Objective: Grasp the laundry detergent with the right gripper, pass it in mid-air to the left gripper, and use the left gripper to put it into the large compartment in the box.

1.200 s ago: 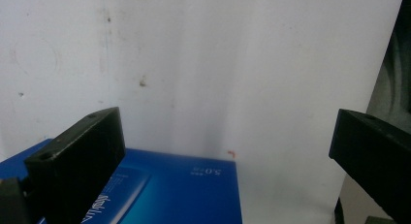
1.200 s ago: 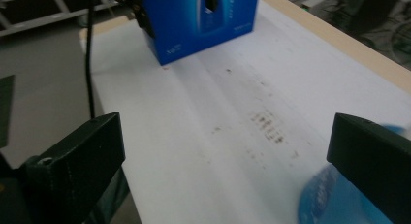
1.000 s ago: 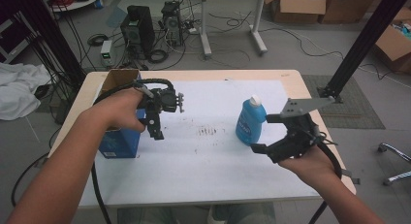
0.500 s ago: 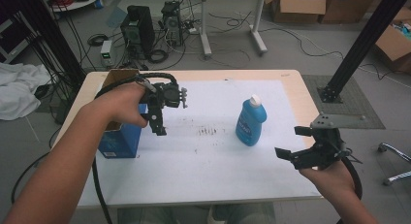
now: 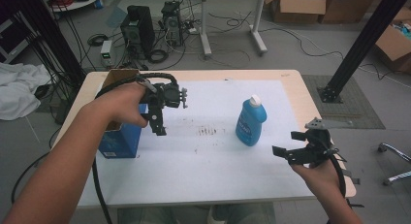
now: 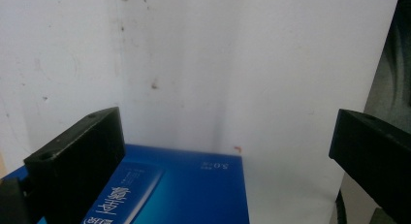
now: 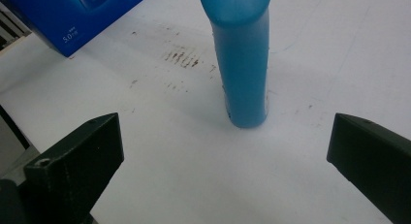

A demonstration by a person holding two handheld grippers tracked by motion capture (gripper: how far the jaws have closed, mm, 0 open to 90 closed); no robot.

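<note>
The table (image 5: 291,88), covered by a stained white sheet (image 5: 208,156), stood in a room of desks, cables and cardboard boxes. On it the blue box (image 5: 118,139) sat at the left, its top open. The blue bottle (image 5: 250,120) stood upright right of centre, white cap on. The left gripper (image 5: 157,120) hung just beside the box, above the sheet, its 2 jaws spread wide and holding nothing. The right gripper (image 5: 291,146) hovered near the bottle without touching it, jaws likewise wide apart and empty, aimed at the bottle's base.
</note>
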